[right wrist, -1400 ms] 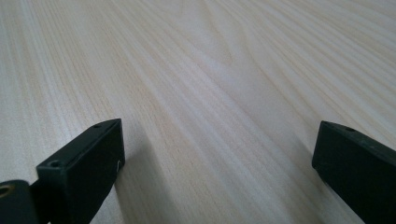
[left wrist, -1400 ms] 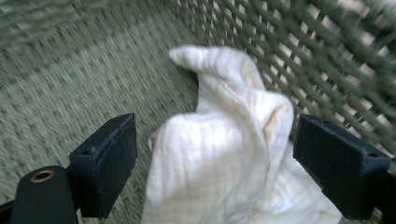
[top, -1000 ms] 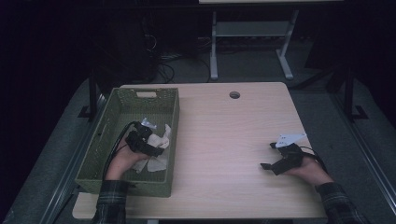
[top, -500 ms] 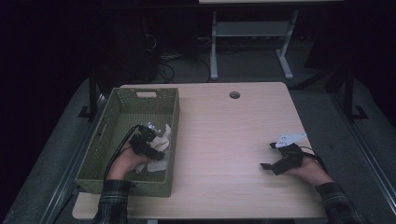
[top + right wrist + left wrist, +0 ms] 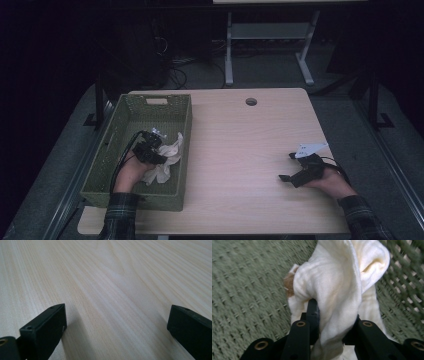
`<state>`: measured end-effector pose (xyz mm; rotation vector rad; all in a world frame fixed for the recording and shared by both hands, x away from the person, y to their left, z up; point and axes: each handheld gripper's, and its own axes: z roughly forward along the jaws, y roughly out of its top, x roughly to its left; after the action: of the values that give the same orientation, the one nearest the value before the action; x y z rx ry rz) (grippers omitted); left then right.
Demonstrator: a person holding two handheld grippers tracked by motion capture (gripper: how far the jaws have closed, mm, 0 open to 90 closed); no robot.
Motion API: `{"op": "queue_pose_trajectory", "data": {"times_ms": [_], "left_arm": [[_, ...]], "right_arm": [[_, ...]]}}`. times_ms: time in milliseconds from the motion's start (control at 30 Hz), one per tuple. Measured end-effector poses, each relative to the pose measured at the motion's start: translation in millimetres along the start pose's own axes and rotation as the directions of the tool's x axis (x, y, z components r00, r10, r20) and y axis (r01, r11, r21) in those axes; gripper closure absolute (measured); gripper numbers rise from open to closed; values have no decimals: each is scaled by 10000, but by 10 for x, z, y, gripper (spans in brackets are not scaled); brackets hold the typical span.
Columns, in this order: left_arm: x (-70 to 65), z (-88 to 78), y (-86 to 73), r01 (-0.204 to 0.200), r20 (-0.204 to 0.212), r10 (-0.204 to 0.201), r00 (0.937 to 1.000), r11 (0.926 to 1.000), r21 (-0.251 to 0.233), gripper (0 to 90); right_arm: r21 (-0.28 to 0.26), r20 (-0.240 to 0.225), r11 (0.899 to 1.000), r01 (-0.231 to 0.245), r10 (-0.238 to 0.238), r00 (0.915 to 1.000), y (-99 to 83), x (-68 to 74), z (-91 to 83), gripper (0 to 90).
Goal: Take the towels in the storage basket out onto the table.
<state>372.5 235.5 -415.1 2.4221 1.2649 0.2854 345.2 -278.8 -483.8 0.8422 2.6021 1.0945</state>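
Observation:
A crumpled white cloth (image 5: 166, 159) lies in the green woven basket (image 5: 186, 131) at the table's left. My left gripper (image 5: 150, 149) reaches into the basket, and its jaws have just been closing. In the left gripper view the cloth (image 5: 337, 285) is bunched between them, so my left gripper (image 5: 334, 312) is shut on a fold of it above the basket floor (image 5: 249, 290). My right gripper (image 5: 286, 166) rests on the table's right side, open. Nothing but bare wood (image 5: 112, 277) lies between the jaws of the right gripper (image 5: 117, 320).
The light wooden table (image 5: 240, 150) has a round cable hole (image 5: 251, 101) near its far edge. A handle slot (image 5: 156, 101) is cut in the basket's far wall. Beyond the table are a dark floor, cables and a white stand (image 5: 270, 35).
The left gripper has shifted slightly over the cloth inside the basket. The right hand and gripper have stayed in place.

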Motion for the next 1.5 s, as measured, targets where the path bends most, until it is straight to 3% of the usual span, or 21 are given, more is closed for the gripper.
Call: {"op": "queue_pose_trajectory", "data": {"times_ms": [133,267,433,500,533,567,633,667,700,767,800,833,900,1100,1133,1200,1233,1267,1333,1400,1500], "left_arm": [[61,-112,-18,389,106,-382,9992,9967,-714,761],[103,-176,-38,730,183,-715,9973,9917,-1055,772],[135,-298,-54,1112,594,-1019,9930,9765,-1847,781],[142,-343,-61,1255,771,-1108,9908,9664,-2245,782],[159,-388,-68,1356,933,-1152,9889,9572,-2557,782],[159,-388,-68,1356,933,-1152,9889,9572,-2557,782],[168,-432,-76,1403,1114,-1126,9874,9480,-2856,782],[185,-487,-88,1499,1335,-1119,9847,9347,-3222,782],[185,-487,-88,1499,1335,-1119,9847,9347,-3222,782],[200,-546,-97,1578,1572,-1067,9818,9184,-3627,781],[203,-566,-100,1575,1591,-1044,9817,9148,-3720,781],[199,-590,-99,1654,1693,-1059,9798,9056,-3905,781],[204,-639,-98,1506,1633,-901,9825,8998,-4094,781],[191,-774,-79,1621,1829,-829,9796,8644,-4760,781],[186,-826,-70,1591,1884,-721,9794,8506,-5012,781],[187,-879,-61,1701,2148,-631,9746,8323,-5275,780],[187,-879,-61,1701,2148,-631,9746,8323,-5275,781],[173,-924,-40,1726,2157,-623,9745,8222,-5423,781],[166,-952,-26,1662,2120,-560,9757,8197,-5482,781],[136,-997,9,1704,2257,-472,9730,8066,-5660,780],[106,-1035,53,1653,2374,-289,9710,7985,-5789,781]], "right_arm": [[3,-1,10000,-3,3,10000,0,0,0,18],[1,-2,10000,-2,2,10000,0,0,0,18],[1,-3,10000,3,-3,10000,0,-2,0,18],[1,-3,10000,3,-3,10000,0,-2,0,18],[1,-2,10000,3,-3,10000,0,-1,0,18],[1,-2,10000,3,-3,10000,0,-1,0,18],[1,-2,10000,4,-4,10000,0,-1,0,18],[0,-2,10000,7,-7,10000,0,-2,0,18],[0,-2,10000,7,-7,10000,0,-2,0,18],[0,-3,10000,5,-5,10000,0,-2,0,18],[0,1,10000,4,-4,10000,1,-2,1,18],[0,1,10000,4,-4,10000,1,-2,1,18],[1,1,10000,3,-3,10000,1,-3,1,18],[3,3,10000,2,-2,10000,1,-2,1,18],[2,2,10000,-3,3,10000,1,-2,1,18],[-2,4,10000,0,0,10000,1,-2,1,18],[-2,4,10000,0,0,10000,1,-2,1,18],[2,11,10000,4,-4,10000,1,-3,1,18],[2,5,10000,-21,21,10000,2,-2,1,18],[0,19,10000,-17,17,10000,2,-2,2,18],[0,22,10000,-8,8,10000,2,-3,2,18]]}}
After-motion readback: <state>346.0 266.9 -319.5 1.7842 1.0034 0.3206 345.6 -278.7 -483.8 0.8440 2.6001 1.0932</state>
